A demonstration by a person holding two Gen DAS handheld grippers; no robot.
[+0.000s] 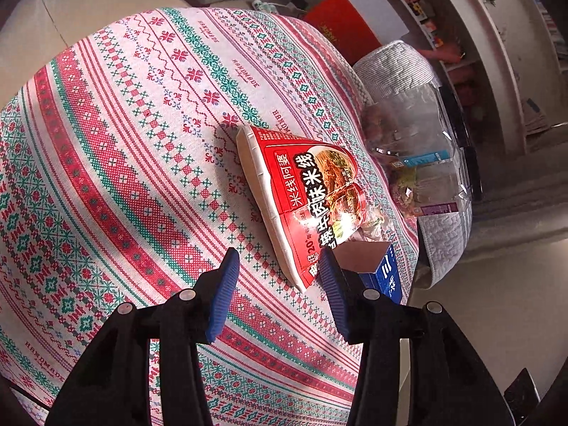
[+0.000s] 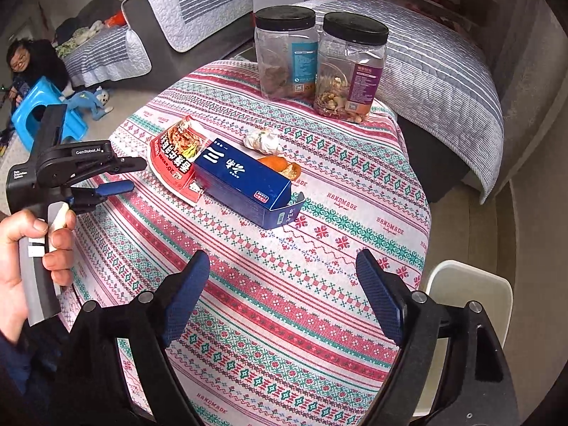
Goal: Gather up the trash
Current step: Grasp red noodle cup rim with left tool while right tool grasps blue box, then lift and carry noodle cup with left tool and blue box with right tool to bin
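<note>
A flattened red noodle bowl wrapper (image 1: 301, 195) lies on the patterned tablecloth; it also shows in the right wrist view (image 2: 175, 158). A blue carton (image 2: 245, 184) with an open end lies beside it, partly seen in the left wrist view (image 1: 381, 277). Behind the carton lie a crumpled white wrapper (image 2: 264, 142) and an orange scrap (image 2: 280, 165). My left gripper (image 1: 278, 277) is open, just short of the red wrapper's near corner; it also shows in the right wrist view (image 2: 120, 177). My right gripper (image 2: 284, 284) is open and empty above the near tablecloth.
Two clear jars with black lids (image 2: 287, 53) (image 2: 351, 71) stand at the table's far edge. A grey striped sofa (image 2: 443, 71) is behind the table. A white chair (image 2: 468, 291) stands at the right. A blue stool (image 2: 39, 113) and a person are on the floor at the left.
</note>
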